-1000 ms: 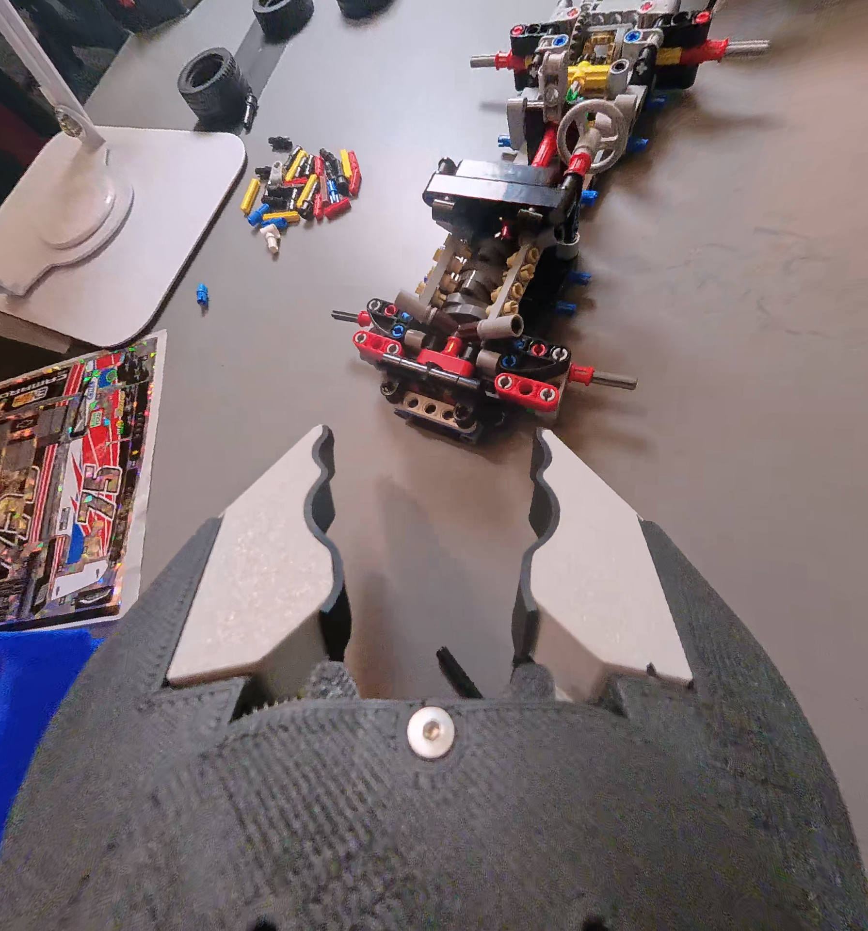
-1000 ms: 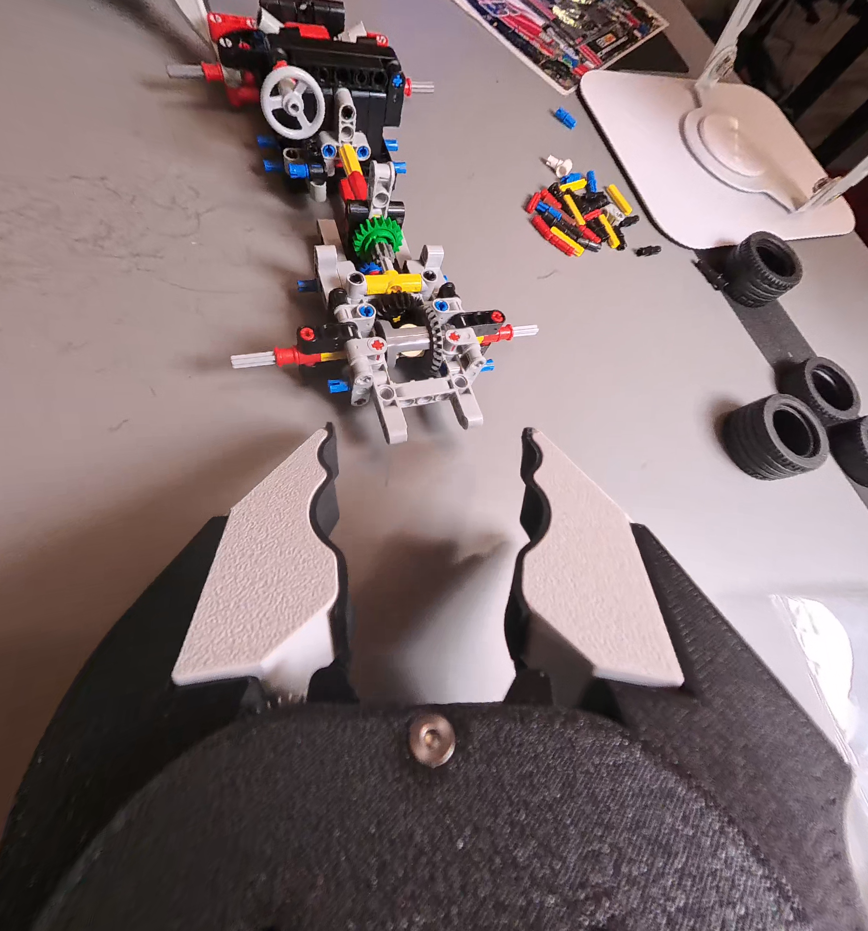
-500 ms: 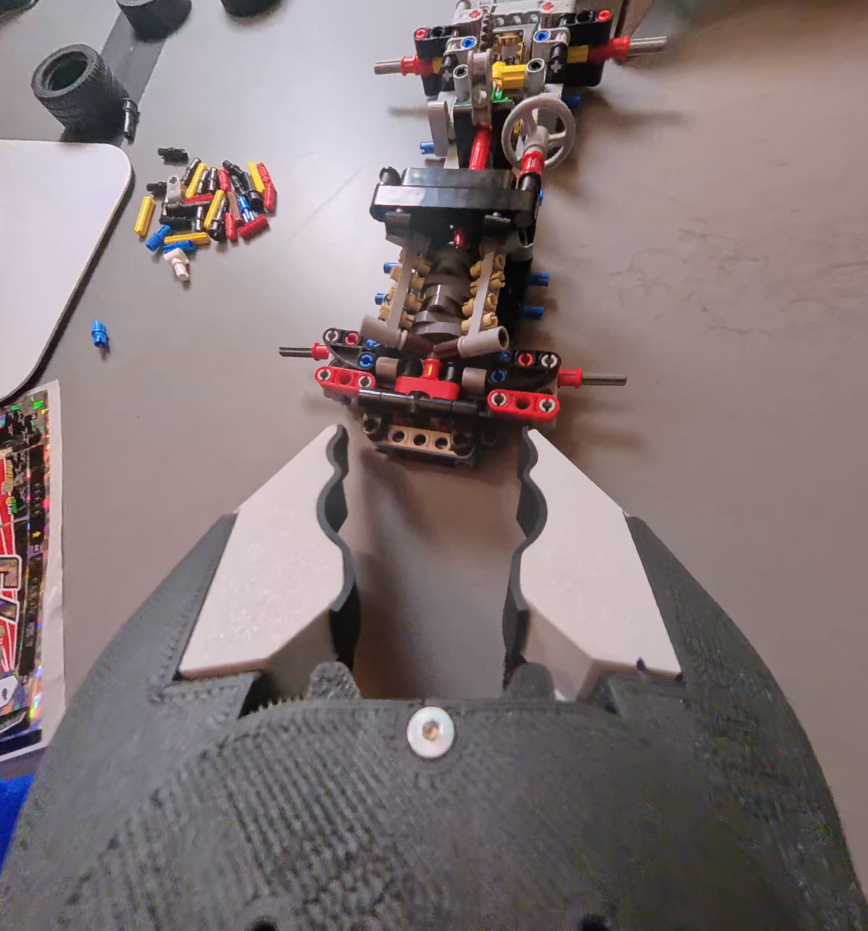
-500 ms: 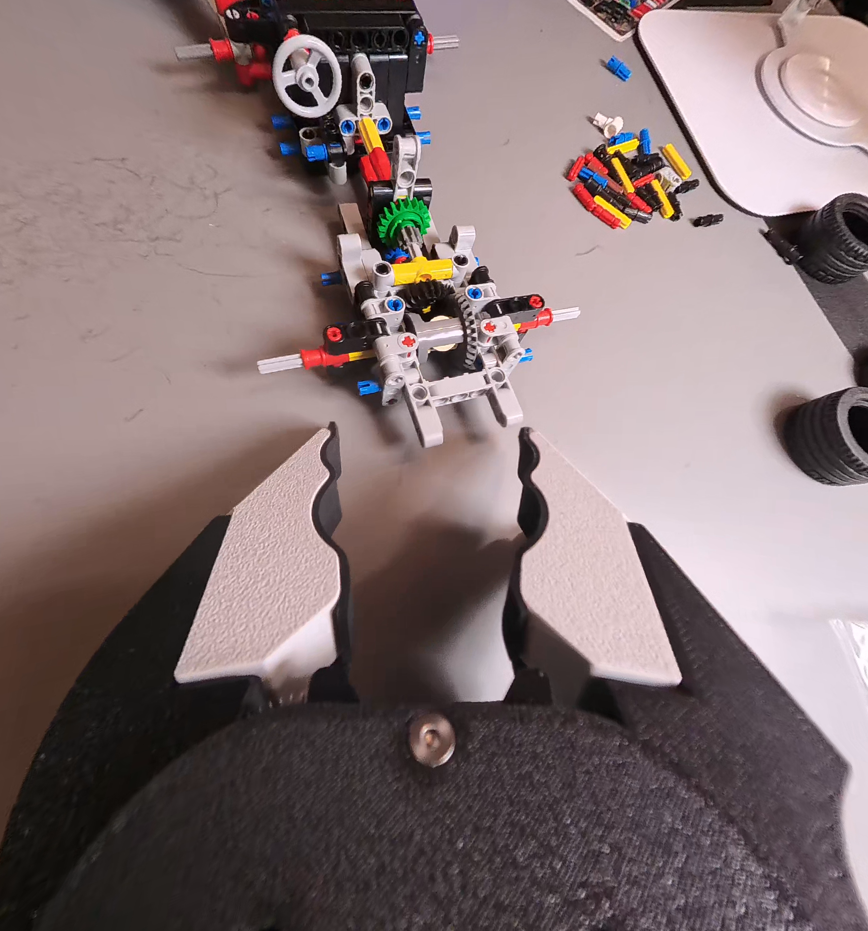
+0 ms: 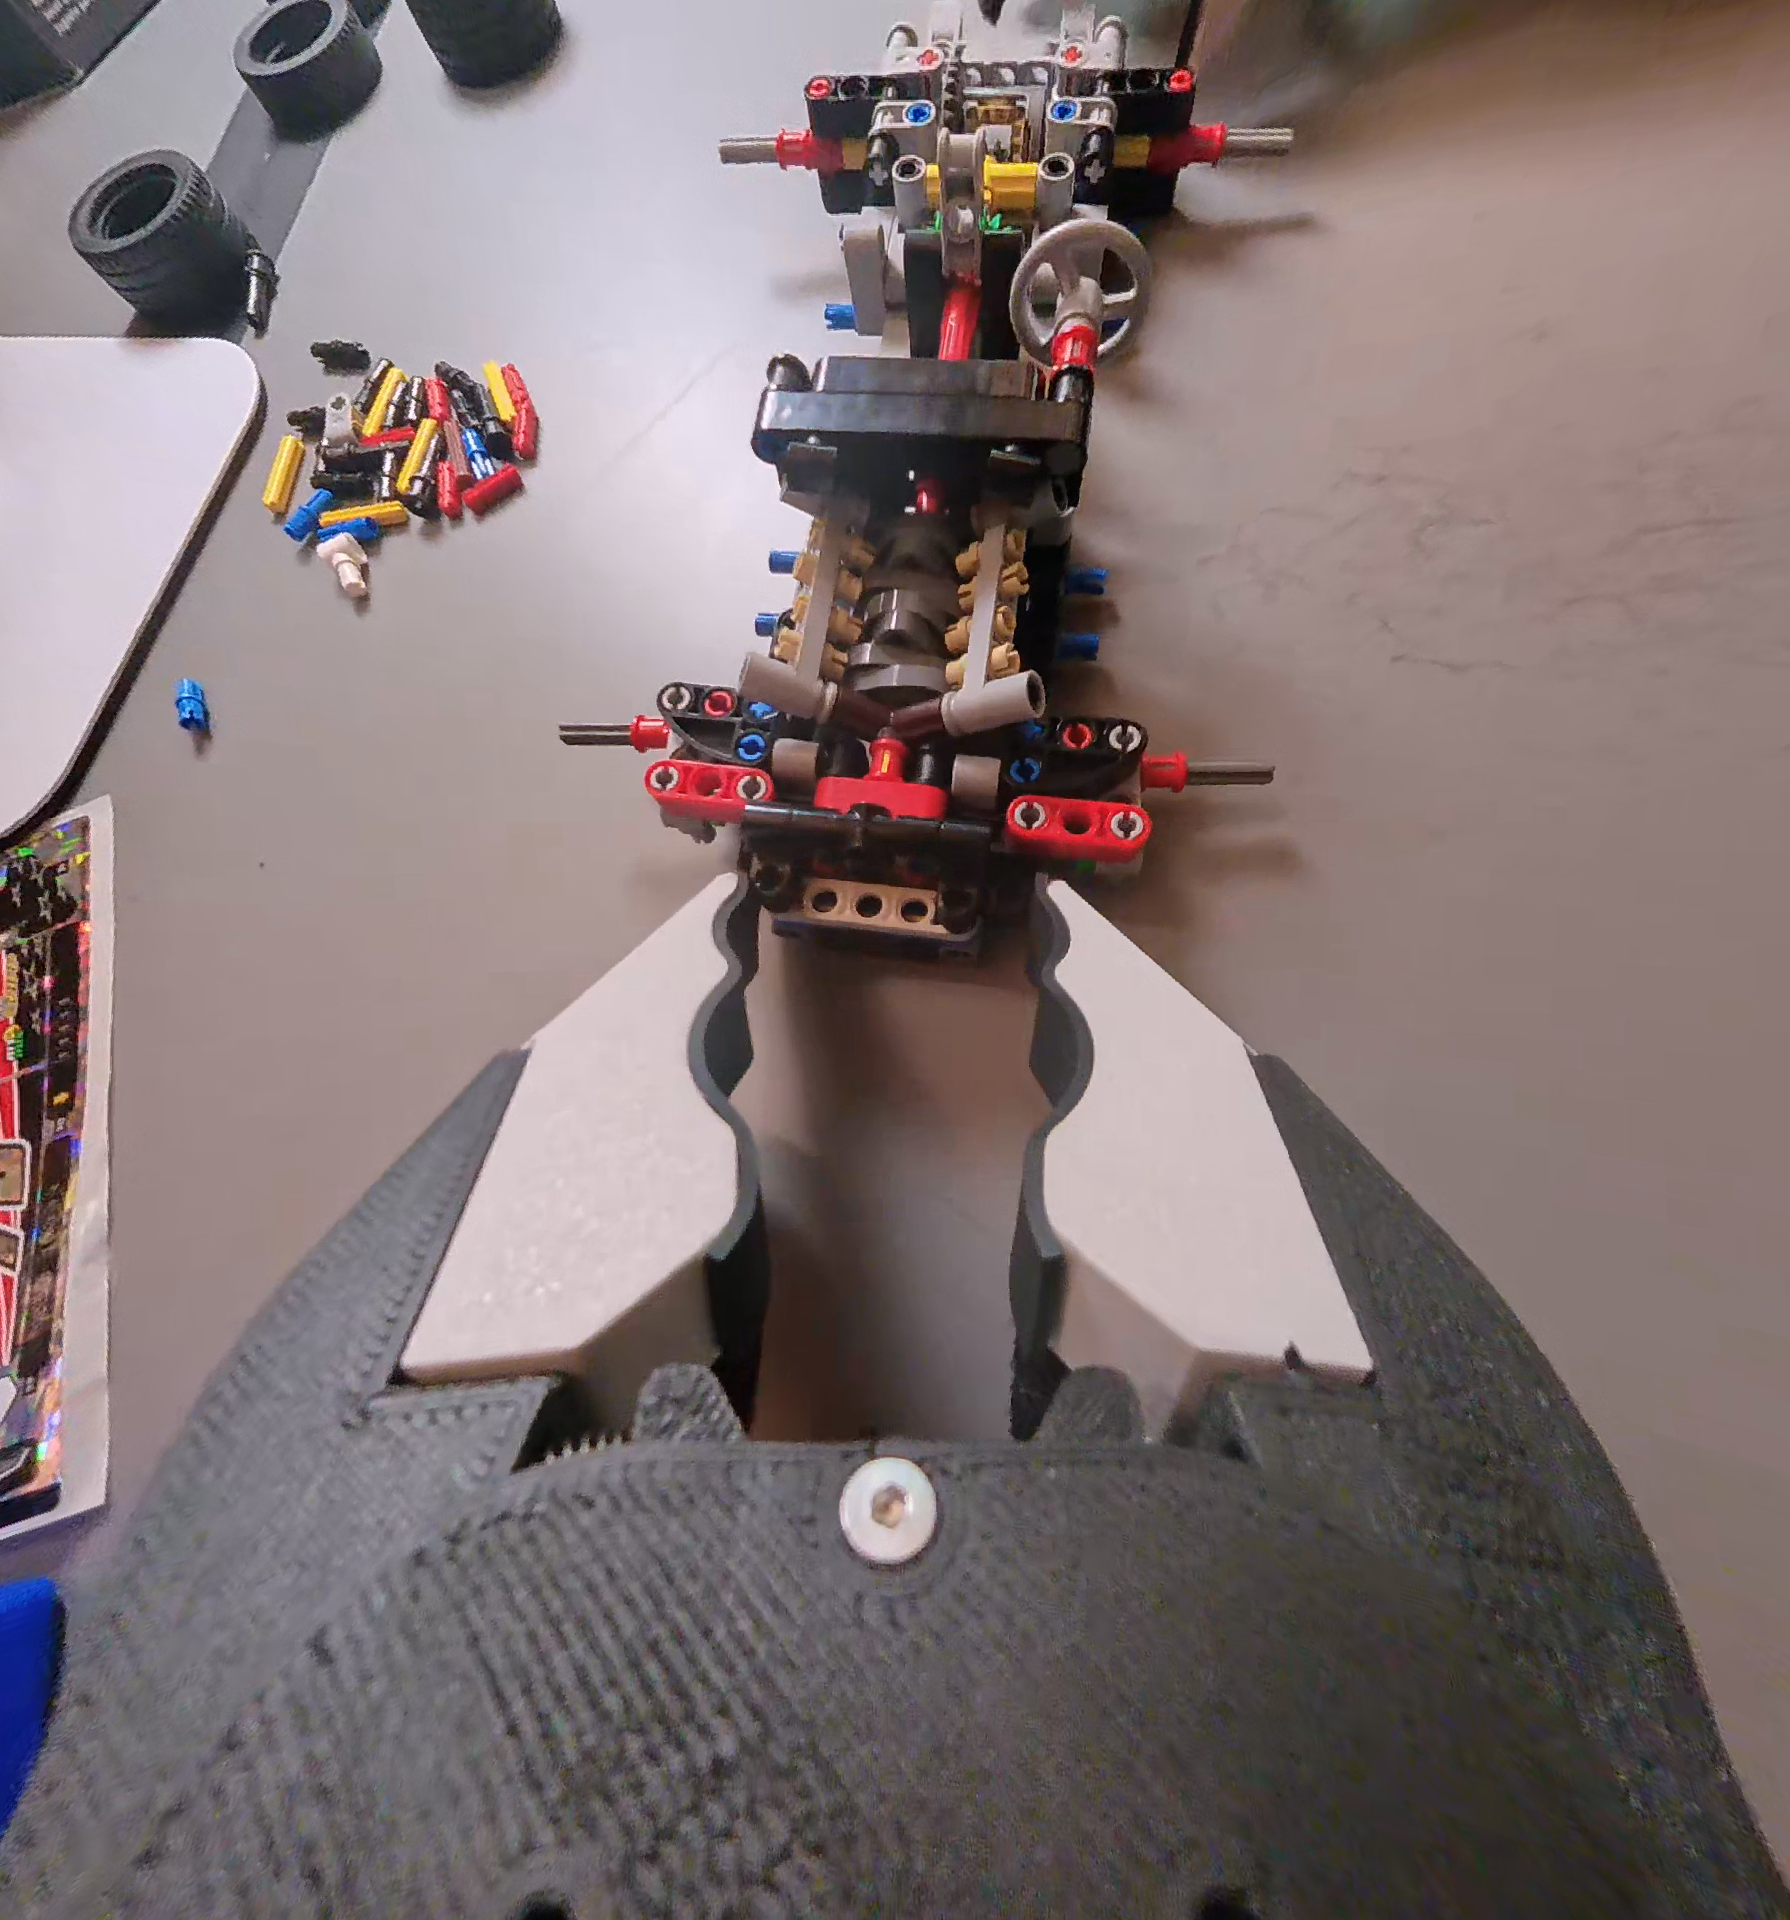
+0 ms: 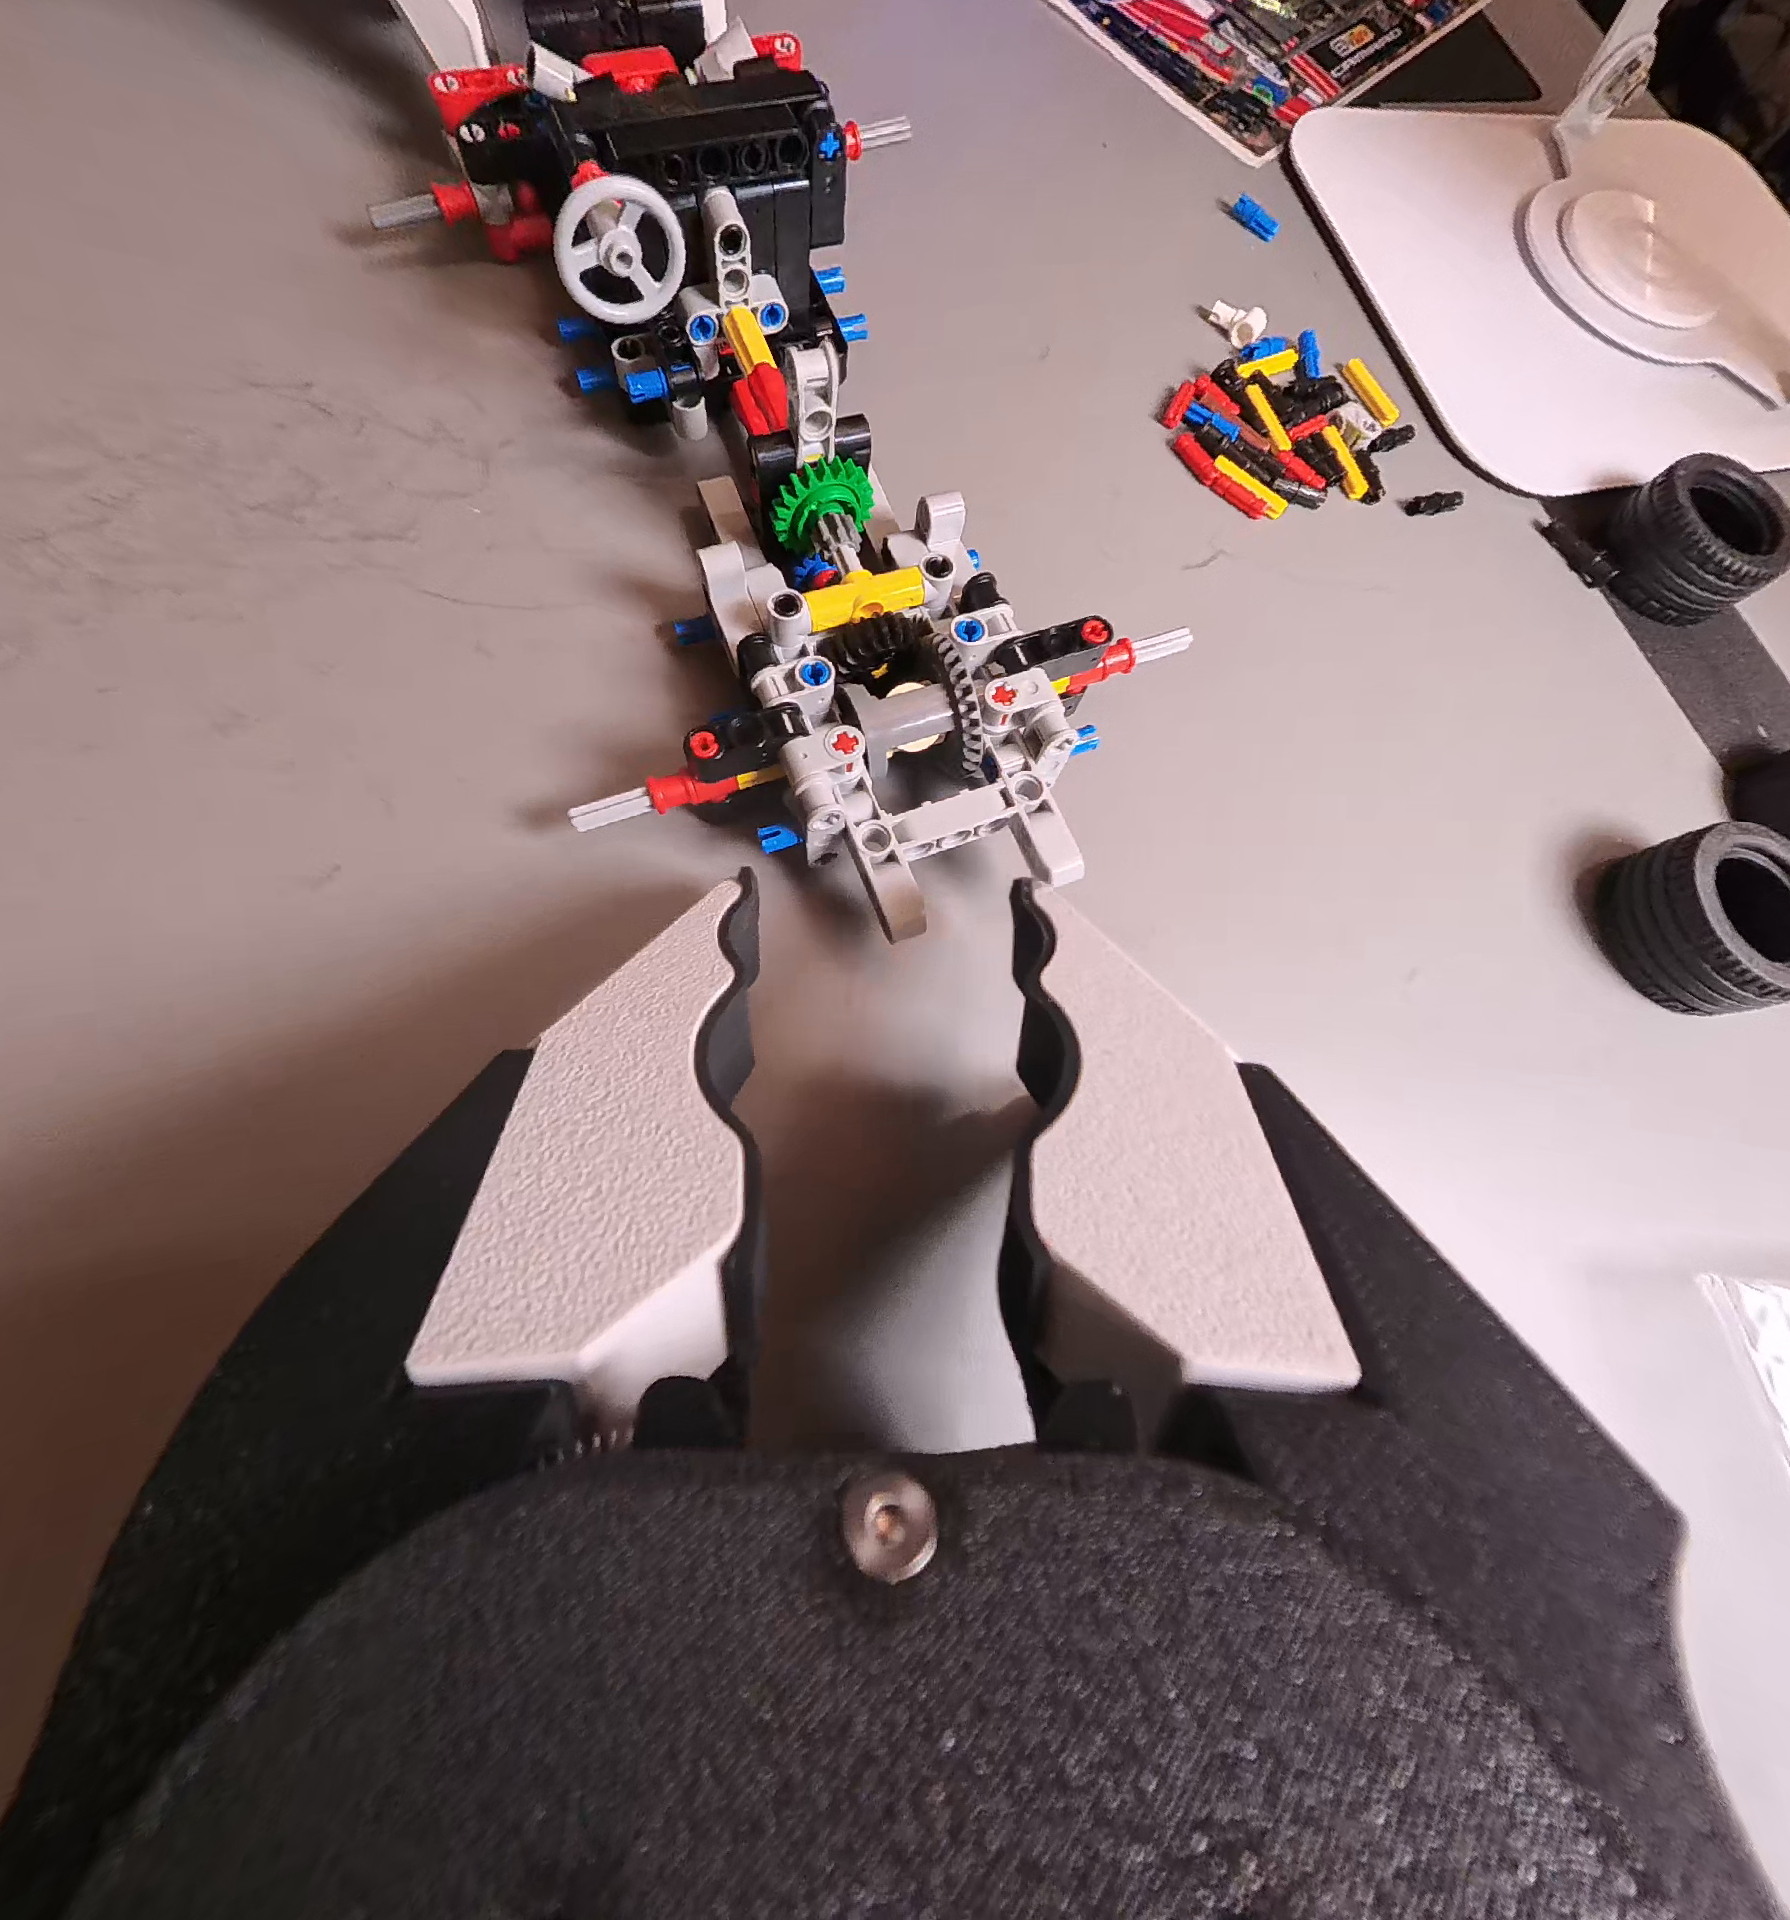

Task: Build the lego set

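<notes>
**Two open tools at opposite ends of the chassis**

Left wrist view: the left tool [image 5: 886,909] is released, fingers spread and holding nothing. The lego chassis [image 5: 932,582] lies on the grey surface [image 5: 1493,935] straight ahead, its long axis running up the middle of the frame away from the tool. The near end — the tan beam under the red cross-pieces — sits just between the fingertips, close to touching. Loose pins [image 5: 403,457] lie at upper left, tyres [image 5: 158,249] beyond them, a sticker sheet [image 5: 8,1143] at the left edge.

Right wrist view: the right tool [image 6: 880,904] is likewise spread and empty. The chassis [image 6: 849,665] runs from centre frame toward the upper left, slightly slanted; its grey forked frame end points at the gap between the fingers, near but apart. The pins [image 6: 1280,426] are at upper right, the tyres [image 6: 1722,914] at right.

Judging by this, the left tool is the nearer one and better squared to its end; closing on it looks like the next move.
</notes>
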Demonstrator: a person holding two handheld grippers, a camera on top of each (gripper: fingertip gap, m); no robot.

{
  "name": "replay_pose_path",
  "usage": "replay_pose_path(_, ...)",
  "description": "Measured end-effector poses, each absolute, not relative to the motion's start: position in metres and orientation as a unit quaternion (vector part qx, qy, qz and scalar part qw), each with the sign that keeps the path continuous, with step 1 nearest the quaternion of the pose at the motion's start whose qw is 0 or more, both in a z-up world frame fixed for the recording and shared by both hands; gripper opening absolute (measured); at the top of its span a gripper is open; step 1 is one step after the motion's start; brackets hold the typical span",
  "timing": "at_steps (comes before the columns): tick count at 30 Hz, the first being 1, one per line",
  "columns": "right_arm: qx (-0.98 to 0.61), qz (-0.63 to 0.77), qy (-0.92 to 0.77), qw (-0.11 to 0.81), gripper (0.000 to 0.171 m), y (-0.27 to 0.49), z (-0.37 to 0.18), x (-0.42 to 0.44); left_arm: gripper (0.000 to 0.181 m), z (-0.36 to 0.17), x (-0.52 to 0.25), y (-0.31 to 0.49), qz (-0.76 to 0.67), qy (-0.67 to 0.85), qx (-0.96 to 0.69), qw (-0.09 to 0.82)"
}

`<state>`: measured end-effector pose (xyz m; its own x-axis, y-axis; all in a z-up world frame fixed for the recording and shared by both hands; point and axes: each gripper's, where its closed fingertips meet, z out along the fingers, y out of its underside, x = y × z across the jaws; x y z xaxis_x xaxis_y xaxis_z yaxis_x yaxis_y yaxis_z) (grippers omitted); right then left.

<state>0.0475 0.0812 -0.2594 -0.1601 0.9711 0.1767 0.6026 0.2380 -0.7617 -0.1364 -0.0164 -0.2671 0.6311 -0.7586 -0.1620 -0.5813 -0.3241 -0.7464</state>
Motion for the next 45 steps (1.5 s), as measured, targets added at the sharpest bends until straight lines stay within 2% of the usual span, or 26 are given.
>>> replay_pose_path(10, -0.537, 0.277, -0.715, 0.353, 0.047, 0.073, -0.245, 0.049, 0.051, -0.267, -0.130, -0.025, -0.154, 0.406, -0.807, 0.401)
replay_pose_path(19, -0.525, 0.247, -0.737, 0.347, 0.056, 0.076, -0.251, 0.065, 0.051, -0.265, -0.128, -0.030, -0.197, 0.383, -0.818, 0.382)
replay_pose_path(27, -0.407, 0.139, -0.795, 0.428, 0.051, 0.065, -0.248, 0.044, 0.050, -0.256, -0.127, -0.033, -0.273, 0.329, -0.827, 0.366)
replay_pose_path(29, -0.370, 0.090, -0.808, 0.449, 0.047, 0.066, -0.253, 0.042, 0.049, -0.255, -0.127, -0.033, -0.279, 0.324, -0.826, 0.367)
replay_pose_path(35, -0.308, 0.039, -0.813, 0.492, 0.019, 0.066, -0.259, 0.035, 0.049, -0.257, -0.128, -0.031, -0.261, 0.332, -0.825, 0.374)
replay_pose_path(41, -0.334, 0.088, -0.816, 0.464, 0.018, 0.059, -0.255, 0.036, 0.048, -0.257, -0.127, -0.038, -0.274, 0.334, -0.830, 0.352)
replay_pose_path(42, -0.342, 0.098, -0.817, 0.454, 0.018, 0.058, -0.254, 0.037, 0.042, -0.256, -0.127, -0.039, -0.274, 0.335, -0.829, 0.353)
replay_pose_path(45, -0.366, 0.134, -0.819, 0.422, 0.018, 0.056, -0.249, 0.040, 0.049, -0.246, -0.123, -0.040, -0.279, 0.336, -0.820, 0.370)
